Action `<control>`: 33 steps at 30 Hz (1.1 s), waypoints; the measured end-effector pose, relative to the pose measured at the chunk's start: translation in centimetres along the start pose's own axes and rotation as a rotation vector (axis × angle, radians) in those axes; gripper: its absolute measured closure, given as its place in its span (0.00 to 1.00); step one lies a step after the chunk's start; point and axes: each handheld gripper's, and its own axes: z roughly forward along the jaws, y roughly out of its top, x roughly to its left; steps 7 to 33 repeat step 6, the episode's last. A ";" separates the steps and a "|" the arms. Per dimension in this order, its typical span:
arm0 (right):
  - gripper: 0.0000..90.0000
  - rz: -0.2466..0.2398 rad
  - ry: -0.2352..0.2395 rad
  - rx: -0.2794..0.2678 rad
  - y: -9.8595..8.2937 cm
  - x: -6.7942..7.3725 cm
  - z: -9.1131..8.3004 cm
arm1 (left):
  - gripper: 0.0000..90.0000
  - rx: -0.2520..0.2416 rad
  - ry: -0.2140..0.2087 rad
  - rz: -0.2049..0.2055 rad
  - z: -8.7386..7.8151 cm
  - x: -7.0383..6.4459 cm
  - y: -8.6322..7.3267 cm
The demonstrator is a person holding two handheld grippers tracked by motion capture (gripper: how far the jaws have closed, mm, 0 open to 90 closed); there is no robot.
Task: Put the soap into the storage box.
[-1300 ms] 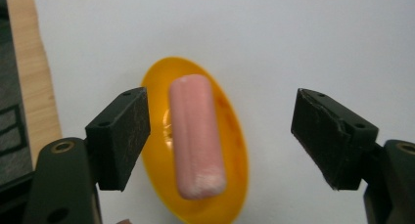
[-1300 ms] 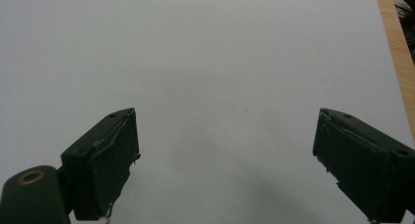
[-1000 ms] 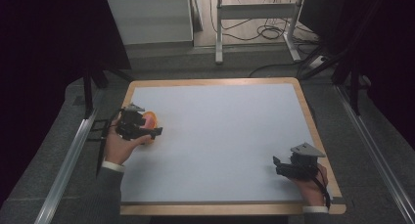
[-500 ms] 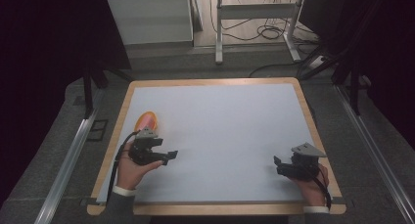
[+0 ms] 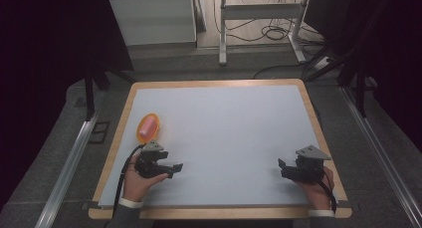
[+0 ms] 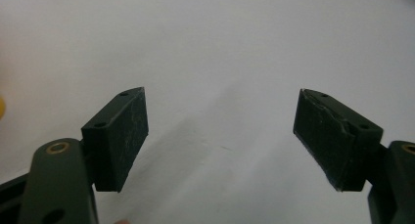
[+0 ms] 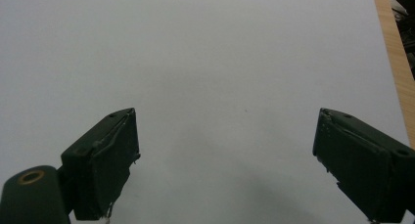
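The person's left hand-held gripper (image 5: 174, 168) sits low over the near left part of the bench (image 5: 234, 133), its jaws pointing toward the middle of the white surface. In the left gripper view its jaws stand wide apart with nothing between them, just the pale sheet beneath and a soft shadow running across it. Just beyond that hand, close to the left edge of the bench, lies a small orange dish (image 5: 149, 128) with something pink resting in it; it is near the left hand-held gripper but not touching it, and the jaws face away from it. A sliver of yellow-orange shows at the far left edge of the left gripper view, too little to make out. The right hand-held gripper (image 5: 281, 167) is held over the near right corner, well apart from the dish, with its grey three-cornered plate on top and its jaws aimed inward across the bench. In the right gripper view its jaws are also spread wide and hold nothing, and the wooden border of the bench runs along the right side of that view.
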 end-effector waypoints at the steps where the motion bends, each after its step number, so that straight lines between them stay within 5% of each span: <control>1: 0.11 0.002 -0.003 -0.002 0.0 0.0 -0.1 | 0.24 -0.010 0.002 -0.005 -0.1 0.1 -0.1; 33: 0.11 0.000 -0.001 -0.023 0.3 0.2 -0.4 | 0.24 -0.015 -0.003 -0.013 0.0 0.3 -0.2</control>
